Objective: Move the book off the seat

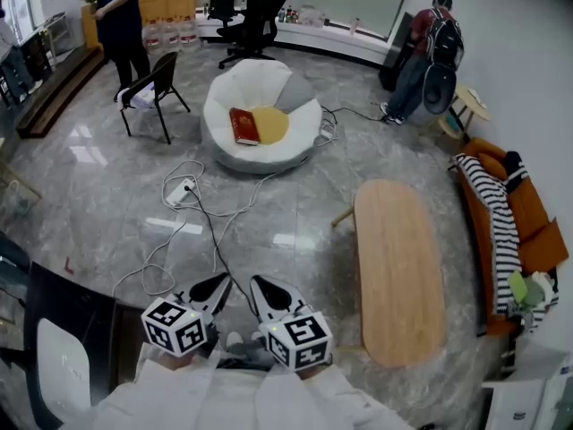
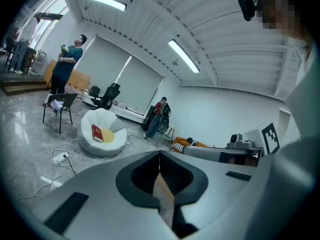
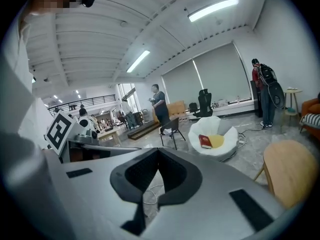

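Observation:
A red book lies on a white round beanbag seat, beside a yellow cushion, far across the floor from me. The left gripper view shows the book small and distant on the seat. It is just as distant in the right gripper view, where the book rests in the seat. My left gripper and right gripper are held side by side close to my body. Both are shut with nothing between their jaws.
White cables and a power strip trail over the floor between me and the seat. An oval wooden table stands at the right, with an orange sofa behind it. A black chair and a person are at the back left; another person at the back right.

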Demonstrator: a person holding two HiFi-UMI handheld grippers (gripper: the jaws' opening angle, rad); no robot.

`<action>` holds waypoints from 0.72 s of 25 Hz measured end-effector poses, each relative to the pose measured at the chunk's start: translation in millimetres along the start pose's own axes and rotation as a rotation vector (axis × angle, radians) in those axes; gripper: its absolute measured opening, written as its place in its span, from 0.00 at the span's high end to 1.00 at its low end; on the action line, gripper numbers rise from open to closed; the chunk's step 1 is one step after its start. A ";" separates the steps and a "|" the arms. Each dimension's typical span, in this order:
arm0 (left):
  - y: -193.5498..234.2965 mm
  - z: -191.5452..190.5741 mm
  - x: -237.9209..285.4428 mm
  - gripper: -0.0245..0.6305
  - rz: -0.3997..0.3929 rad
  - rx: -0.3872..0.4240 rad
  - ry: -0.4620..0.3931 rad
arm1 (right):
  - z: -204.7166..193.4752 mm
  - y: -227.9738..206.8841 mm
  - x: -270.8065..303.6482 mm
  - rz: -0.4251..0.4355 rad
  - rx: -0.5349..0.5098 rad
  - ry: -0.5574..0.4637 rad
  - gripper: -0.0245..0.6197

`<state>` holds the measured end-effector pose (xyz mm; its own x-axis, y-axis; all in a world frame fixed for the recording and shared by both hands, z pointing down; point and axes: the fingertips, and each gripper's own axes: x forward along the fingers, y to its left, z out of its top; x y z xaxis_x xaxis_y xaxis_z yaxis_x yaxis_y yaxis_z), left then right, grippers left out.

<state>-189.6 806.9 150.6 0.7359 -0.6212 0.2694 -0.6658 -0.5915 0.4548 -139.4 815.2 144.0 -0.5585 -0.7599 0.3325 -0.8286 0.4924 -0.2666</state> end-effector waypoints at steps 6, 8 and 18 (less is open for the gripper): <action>15.6 18.6 2.2 0.95 -0.003 0.067 -0.019 | 13.2 -2.8 11.4 -0.033 -0.034 -0.015 0.94; 23.0 28.1 6.3 0.95 0.011 0.093 -0.022 | 23.3 -2.1 19.1 -0.041 -0.078 -0.026 0.94; 50.9 78.3 21.3 0.95 -0.028 0.135 -0.072 | 63.4 -7.8 50.0 -0.095 -0.130 -0.087 0.94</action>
<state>-217.5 723.3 113.0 0.7468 -0.6361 0.1941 -0.6593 -0.6698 0.3416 -158.4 746.4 105.3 -0.4771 -0.8366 0.2693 -0.8784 0.4635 -0.1164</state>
